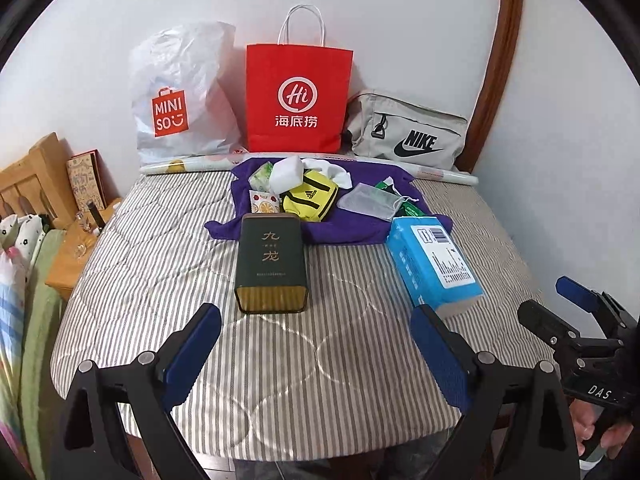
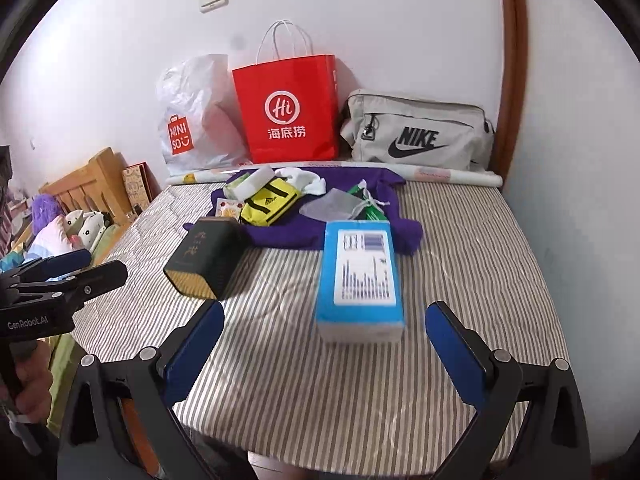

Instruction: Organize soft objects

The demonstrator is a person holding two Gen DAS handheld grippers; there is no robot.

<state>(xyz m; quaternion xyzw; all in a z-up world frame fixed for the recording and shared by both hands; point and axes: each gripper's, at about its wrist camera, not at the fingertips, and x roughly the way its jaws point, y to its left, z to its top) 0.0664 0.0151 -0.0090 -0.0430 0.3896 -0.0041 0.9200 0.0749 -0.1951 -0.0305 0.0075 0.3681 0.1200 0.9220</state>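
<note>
Tissue pack (image 2: 358,276) lies straight ahead of my right gripper (image 2: 324,344), toward the table's near edge and right of centre, its long axis running from me toward the far edge. Its near short end sits just beyond the two blue pads, roughly centred between them. Both jaws stand spread wide with nothing between them. From my left gripper (image 1: 316,352) the same pack (image 1: 434,262) lies off to the right and angled, so I judge the right hand nearer and better lined up. The left, also spread and empty, faces the dark tin (image 1: 272,266) instead, which looks hard, not soft. The other soft things sit on the purple cloth (image 1: 352,228) toward the far edge, before the bags. I'd expect to push forward and close across the pack's short width.
</note>
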